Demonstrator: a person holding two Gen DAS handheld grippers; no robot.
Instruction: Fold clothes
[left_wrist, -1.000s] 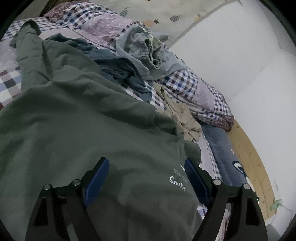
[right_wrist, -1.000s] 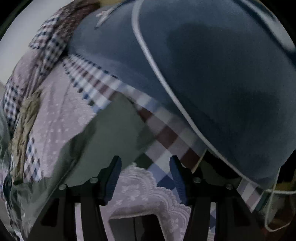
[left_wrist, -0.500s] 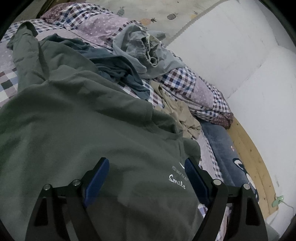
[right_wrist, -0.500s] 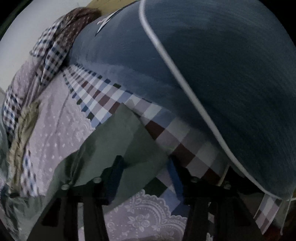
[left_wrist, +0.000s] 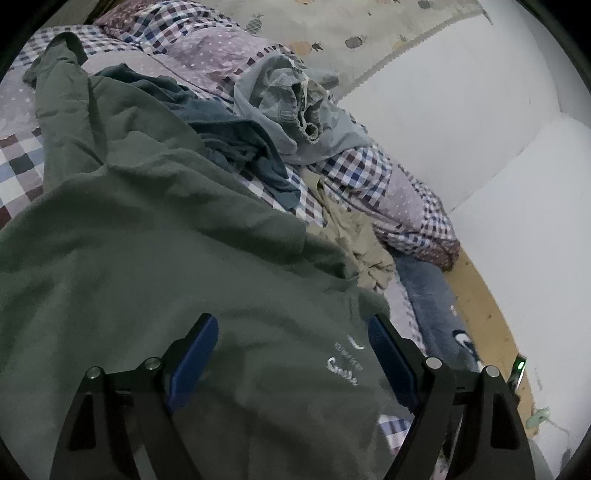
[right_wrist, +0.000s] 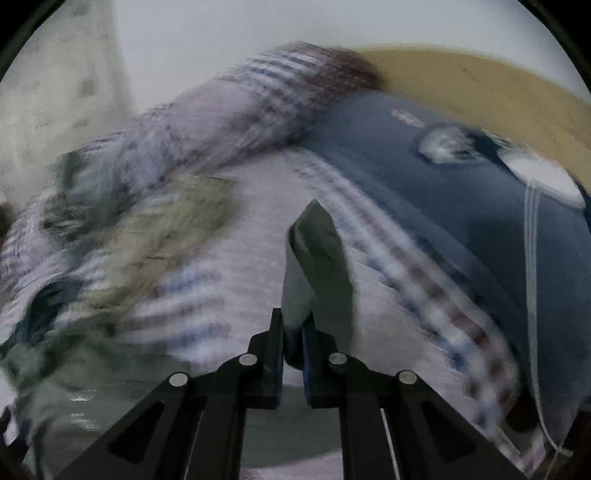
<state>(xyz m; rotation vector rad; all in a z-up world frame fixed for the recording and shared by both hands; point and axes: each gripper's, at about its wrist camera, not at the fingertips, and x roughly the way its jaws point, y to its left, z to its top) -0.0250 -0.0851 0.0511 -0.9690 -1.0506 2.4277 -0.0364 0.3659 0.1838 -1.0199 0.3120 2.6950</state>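
— What has changed with your right gripper (right_wrist: 293, 345)?

— A second ago its fingers stood apart over the green T-shirt's edge; now you have them pressed together on a corner of the green T-shirt (right_wrist: 319, 258), which sticks up past the tips. That view is badly smeared, so the grip looks firm but I can't swear to it.

— And your left gripper (left_wrist: 291, 352)?

— Unchanged: fingers spread wide, holding nothing, hovering above the shirt's "Smile" print (left_wrist: 343, 371). The shirt lies spread across the checked bedspread (left_wrist: 373, 173), with a dark teal garment (left_wrist: 236, 147), a grey-blue garment (left_wrist: 295, 107) and a beige garment (left_wrist: 354, 236) heaped beyond it.
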